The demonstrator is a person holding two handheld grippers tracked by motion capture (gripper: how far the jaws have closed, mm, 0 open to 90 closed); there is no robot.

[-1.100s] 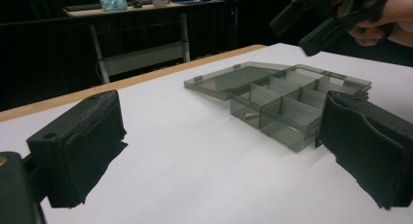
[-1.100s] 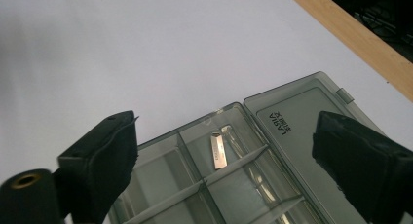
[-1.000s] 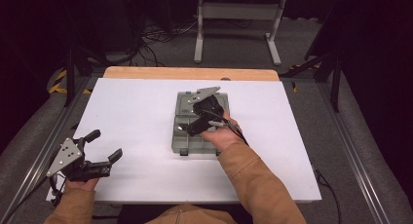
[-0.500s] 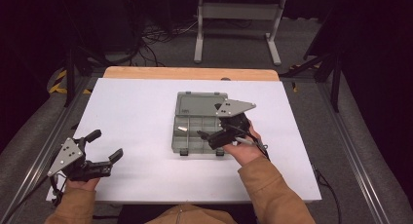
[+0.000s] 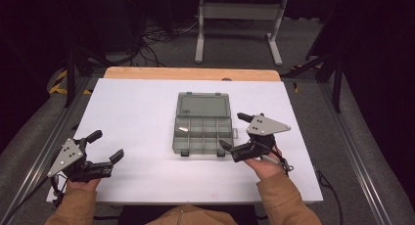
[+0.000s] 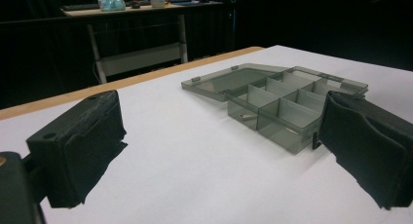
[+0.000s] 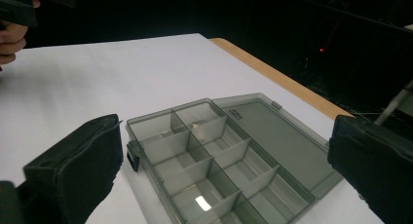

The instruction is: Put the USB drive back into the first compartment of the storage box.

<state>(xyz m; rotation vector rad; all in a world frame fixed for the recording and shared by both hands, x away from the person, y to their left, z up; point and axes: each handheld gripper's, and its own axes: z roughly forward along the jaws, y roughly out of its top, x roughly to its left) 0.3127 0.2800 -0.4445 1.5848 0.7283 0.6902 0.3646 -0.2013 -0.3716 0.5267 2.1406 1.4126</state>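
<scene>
Overhead, the left gripper (image 5: 105, 146) is hovering wide apart, well left of the organizer box (image 5: 203, 123); its own view is revealing a small metal part (image 6: 247, 116) inside. Just beside the box's right edge, the right gripper (image 5: 232, 131) is gaping too.

White table (image 5: 137, 112), grey organizer box (image 5: 203, 122) lying open, metal stand (image 5: 237, 12)

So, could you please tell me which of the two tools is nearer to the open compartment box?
The right tool, just off the box's right edge. The left tool sits apart near the table's front-left corner, with bare white surface between.
</scene>
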